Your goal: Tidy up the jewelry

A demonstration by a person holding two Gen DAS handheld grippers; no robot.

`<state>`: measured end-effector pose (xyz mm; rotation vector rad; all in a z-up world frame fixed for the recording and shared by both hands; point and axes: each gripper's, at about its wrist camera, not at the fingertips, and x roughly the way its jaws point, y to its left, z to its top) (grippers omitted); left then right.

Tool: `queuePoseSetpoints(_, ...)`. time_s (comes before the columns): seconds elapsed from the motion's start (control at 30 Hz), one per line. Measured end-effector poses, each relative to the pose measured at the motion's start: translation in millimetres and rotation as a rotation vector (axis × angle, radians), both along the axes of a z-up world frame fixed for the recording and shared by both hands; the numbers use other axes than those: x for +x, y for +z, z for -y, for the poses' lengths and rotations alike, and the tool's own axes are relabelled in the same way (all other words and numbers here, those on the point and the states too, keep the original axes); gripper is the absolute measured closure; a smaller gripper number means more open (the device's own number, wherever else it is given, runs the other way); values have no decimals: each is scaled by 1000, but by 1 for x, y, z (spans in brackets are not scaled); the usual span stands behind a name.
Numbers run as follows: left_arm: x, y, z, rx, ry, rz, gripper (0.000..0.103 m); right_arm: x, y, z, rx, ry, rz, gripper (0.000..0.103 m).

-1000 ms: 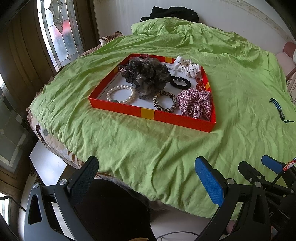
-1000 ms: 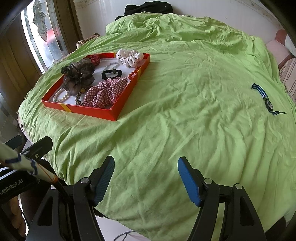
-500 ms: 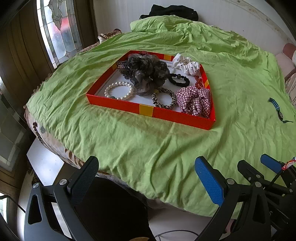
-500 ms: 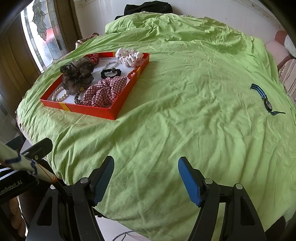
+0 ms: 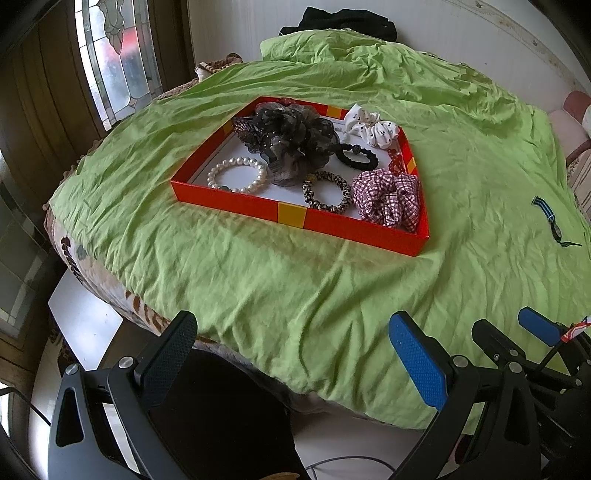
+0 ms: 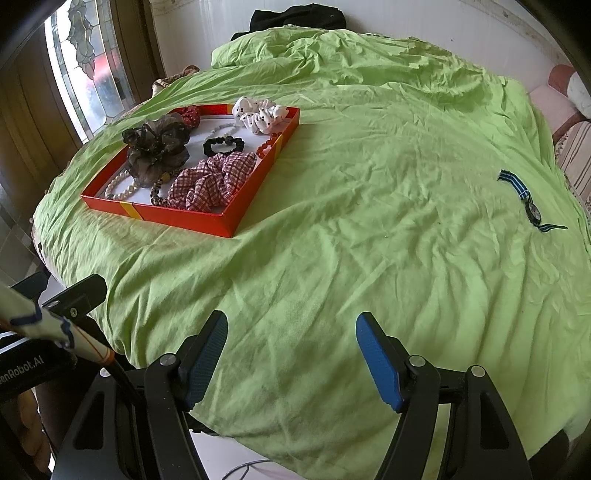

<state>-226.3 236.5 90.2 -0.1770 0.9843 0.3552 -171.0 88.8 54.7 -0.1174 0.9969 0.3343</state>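
A red tray (image 5: 236, 201) (image 6: 192, 221) sits on the green bedspread and holds a pearl bracelet (image 5: 238, 175), a dark gauze scrunchie (image 5: 291, 136), a leopard hair tie (image 5: 327, 192), a plaid scrunchie (image 5: 386, 197) (image 6: 214, 181), a black hair tie (image 5: 356, 157) and a white dotted scrunchie (image 5: 373, 127). A striped-strap watch (image 6: 528, 203) (image 5: 552, 223) lies alone on the spread at the right. My left gripper (image 5: 291, 354) is open and empty at the bed's near edge. My right gripper (image 6: 291, 354) is open and empty over the near spread.
The green bedspread (image 6: 369, 155) is wrinkled and bunched at the far end under a black garment (image 6: 295, 14). A stained-glass window (image 5: 118, 55) is at the left. The floor (image 5: 85, 314) shows below the bed's near edge. Pink bedding (image 6: 554, 96) lies at the far right.
The left view has shifted slightly, so the tray sits a little lower and closer. The right view is almost unchanged. Both grippers stay open and empty.
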Motion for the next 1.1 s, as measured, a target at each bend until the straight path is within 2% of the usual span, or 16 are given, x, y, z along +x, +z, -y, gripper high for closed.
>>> queuePoseSetpoints(0.83,-3,-8,-14,-60,-4,-2,0,-4,-2,-13,-61,14,23,26)
queuePoseSetpoints(1.1,-6,-4,-26,-116,12,19,0,-3,7,-13,-77,8,46,26)
